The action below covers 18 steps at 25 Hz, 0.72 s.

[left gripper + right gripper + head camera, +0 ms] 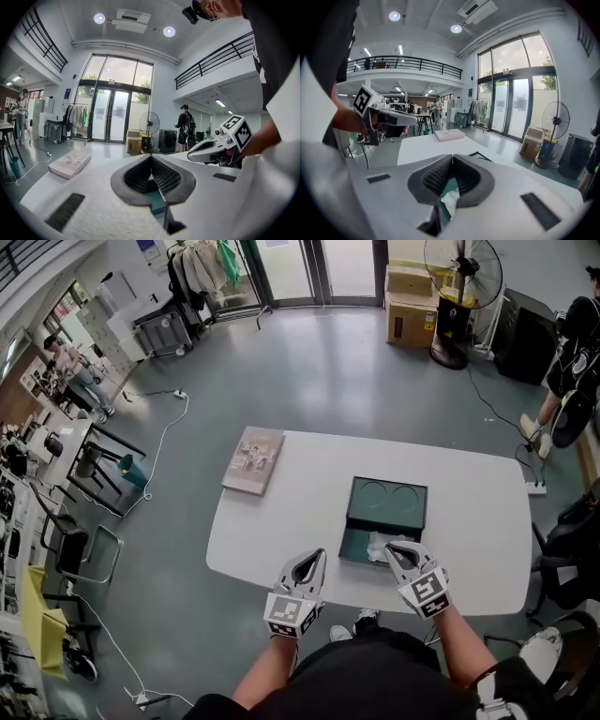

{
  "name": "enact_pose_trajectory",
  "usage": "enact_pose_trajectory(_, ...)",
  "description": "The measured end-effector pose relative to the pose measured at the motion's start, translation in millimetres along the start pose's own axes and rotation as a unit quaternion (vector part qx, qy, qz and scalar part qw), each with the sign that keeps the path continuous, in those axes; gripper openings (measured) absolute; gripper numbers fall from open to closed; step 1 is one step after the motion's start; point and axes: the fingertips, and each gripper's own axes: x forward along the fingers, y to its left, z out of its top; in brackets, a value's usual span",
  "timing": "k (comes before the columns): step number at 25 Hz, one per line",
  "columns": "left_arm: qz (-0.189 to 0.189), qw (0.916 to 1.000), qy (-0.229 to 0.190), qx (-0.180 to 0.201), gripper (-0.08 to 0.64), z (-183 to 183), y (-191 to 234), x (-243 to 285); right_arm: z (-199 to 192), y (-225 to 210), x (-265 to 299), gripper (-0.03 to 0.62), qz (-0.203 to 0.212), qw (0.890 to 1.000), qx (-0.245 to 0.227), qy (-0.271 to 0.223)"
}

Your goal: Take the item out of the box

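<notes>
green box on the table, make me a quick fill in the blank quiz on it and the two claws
1. The green box lies open on a white ___.
2. Its open lid has ___ round recesses inside.
3. The right claw has its tip at the crumpled ___ item in the box.
4. The left claw has its jaws ___, with nothing between them.
Missing words: table; two; white; shut.
</notes>
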Motion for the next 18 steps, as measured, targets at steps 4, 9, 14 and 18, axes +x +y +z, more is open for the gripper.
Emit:
enact_pose_trajectory(4,-0.007,0.9999,0.013,-0.004,0.011,-8.4,-3.3,17.9,-20.2,-5.2,8.7,0.087,0.019,0.999,-0.012,0.034)
enact_pose_trajectory(9,-0.024,0.9993,0.029,-0.001,0.011,-17.1,-7.3,44.0,-39.7,-19.1,23.1,0.115,0.029,0.996,-0.045,0.07)
enact_pose_trajectory(14,-0.037,0.9984,0.043,0.009,0.011,-19.6,-9.9,68.3,-57.6,-30.4,35.9,0.117,0.049,0.991,-0.07,0.108)
enact_pose_trajectory(18,-0.04,0.9979,0.05,0.015,0.011,-17.1,-11.3,77.9,-71.5,-26.9,43.3,0.117,0.084,0.985,-0.07,0.133)
